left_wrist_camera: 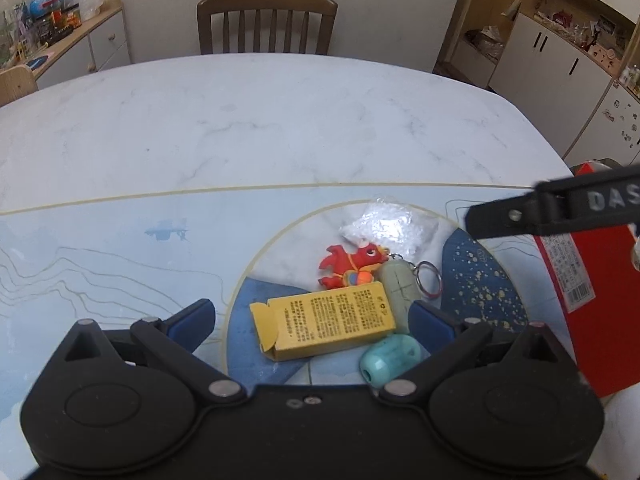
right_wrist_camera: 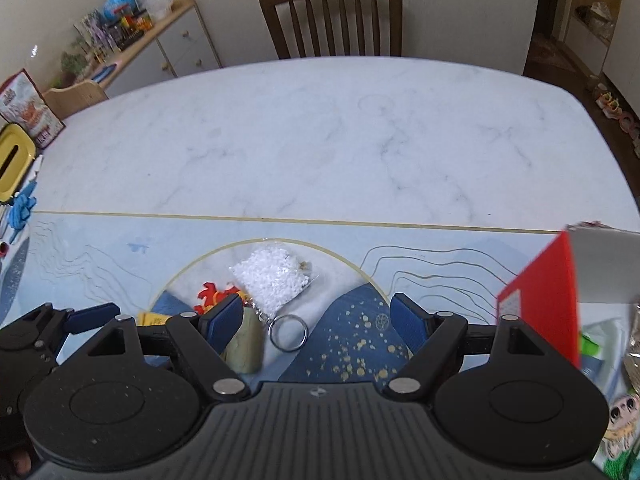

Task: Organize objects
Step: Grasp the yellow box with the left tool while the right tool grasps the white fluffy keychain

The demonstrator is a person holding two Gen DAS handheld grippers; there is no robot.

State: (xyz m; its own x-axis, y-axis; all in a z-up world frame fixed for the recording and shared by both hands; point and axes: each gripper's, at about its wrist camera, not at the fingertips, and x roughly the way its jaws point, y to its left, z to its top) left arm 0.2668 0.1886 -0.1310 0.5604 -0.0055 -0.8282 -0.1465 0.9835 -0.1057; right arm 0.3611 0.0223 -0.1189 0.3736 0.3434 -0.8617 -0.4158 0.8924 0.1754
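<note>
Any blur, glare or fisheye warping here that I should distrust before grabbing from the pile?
Left wrist view: the yellow box and red dragon toy are sharp; the table edge bows from fisheye. Right wrist view: the red box is smeared at the frame edge; the bead bag is bright, without obscuring glare.

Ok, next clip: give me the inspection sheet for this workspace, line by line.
Surface: white marble table, with a blue patterned mat on its near part.
Job's things: yellow box, red dragon keychain, pale green fob with key ring, teal capsule, bag of white beads, clustered on the mat.
Clutter: red box to the right; yellow tissue holder at the left edge.
Grippers: left gripper open over the yellow box; right gripper open, empty.
Cables: nothing seen.
Surroundings: wooden chair, sideboard, cabinets.
</note>
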